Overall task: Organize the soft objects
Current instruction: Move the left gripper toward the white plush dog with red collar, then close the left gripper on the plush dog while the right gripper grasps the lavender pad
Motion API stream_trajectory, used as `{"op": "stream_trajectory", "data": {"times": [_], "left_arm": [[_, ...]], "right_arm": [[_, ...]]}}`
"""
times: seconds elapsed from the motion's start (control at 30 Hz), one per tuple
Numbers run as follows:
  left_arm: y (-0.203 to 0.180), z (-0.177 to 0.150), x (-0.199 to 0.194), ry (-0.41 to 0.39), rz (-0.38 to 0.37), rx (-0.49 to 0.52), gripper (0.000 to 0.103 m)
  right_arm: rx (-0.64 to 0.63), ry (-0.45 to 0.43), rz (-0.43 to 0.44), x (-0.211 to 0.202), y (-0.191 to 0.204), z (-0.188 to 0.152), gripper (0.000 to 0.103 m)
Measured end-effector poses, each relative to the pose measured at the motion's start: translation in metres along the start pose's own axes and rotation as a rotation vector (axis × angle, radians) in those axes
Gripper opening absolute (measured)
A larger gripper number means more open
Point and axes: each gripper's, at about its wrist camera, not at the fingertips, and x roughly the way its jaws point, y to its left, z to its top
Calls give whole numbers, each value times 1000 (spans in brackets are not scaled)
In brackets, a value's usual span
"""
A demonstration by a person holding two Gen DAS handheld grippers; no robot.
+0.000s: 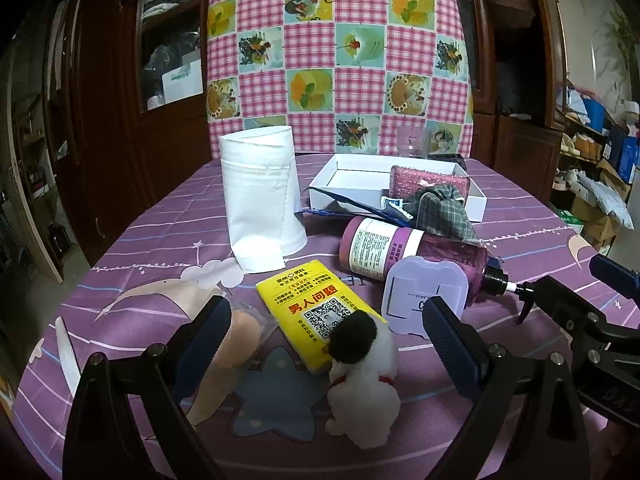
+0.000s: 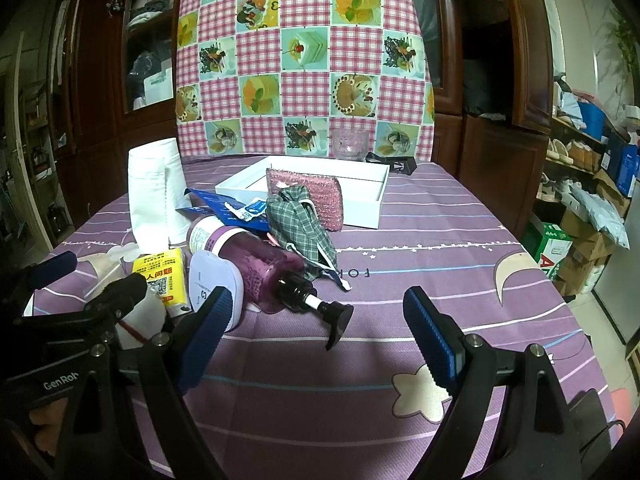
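A white plush toy with a dark head (image 1: 362,376) lies on the purple cloth between the fingers of my open left gripper (image 1: 324,336). A yellow tissue pack (image 1: 318,312) lies just behind it, and a beige soft piece in plastic (image 1: 236,344) sits by the left finger. A plaid cloth mask (image 2: 300,224) and a pink sponge (image 2: 316,196) rest at the white box (image 2: 360,208); the box shows in the left wrist view too (image 1: 400,184). My right gripper (image 2: 316,320) is open and empty above the cloth, near the pump head of a purple bottle (image 2: 268,268).
A white paper roll (image 1: 260,196) stands at the back left. A lilac lidded case (image 1: 424,292) leans by the bottle (image 1: 404,252). A blue packet (image 2: 228,208) lies by the box. A glass cup (image 2: 350,142) stands at the far table edge before a checked chair back (image 2: 300,60).
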Motion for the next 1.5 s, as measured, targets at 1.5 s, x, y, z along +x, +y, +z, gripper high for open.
{"op": "stream_trajectory", "data": {"times": [1.5], "left_arm": [[45,26,6,364,-77,-42,98]], "right_arm": [[117,271,6,6,-14,59,87]]}}
